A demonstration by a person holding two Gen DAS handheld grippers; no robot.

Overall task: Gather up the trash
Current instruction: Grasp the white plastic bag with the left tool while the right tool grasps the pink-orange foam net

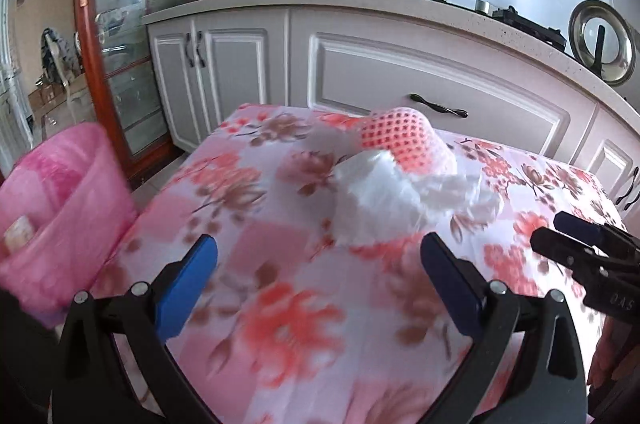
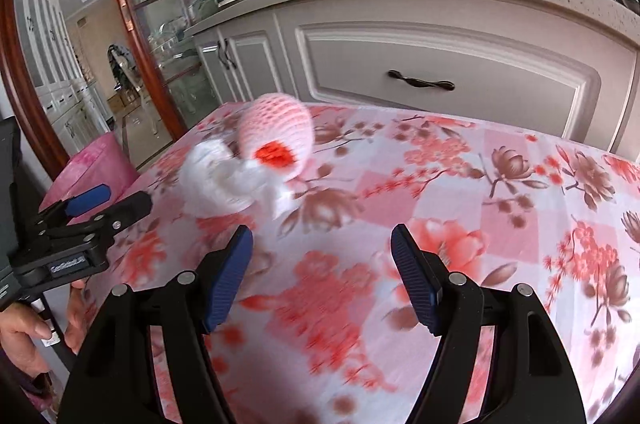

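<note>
A crumpled white tissue lies on the floral tablecloth, touching a pink foam fruit net just behind it. My left gripper is open, its blue pads short of the tissue with nothing between them. In the right wrist view the tissue and the net sit ahead and to the left of my right gripper, which is open and empty. A pink-lined bin stands off the table's left edge; it shows again, the bin, in the right wrist view.
The table with its pink flowered cloth stands against white kitchen cabinets. A glass door in a red wooden frame is at the left. The right gripper's fingers show at the left view's right edge. A hand holds the left gripper's handle.
</note>
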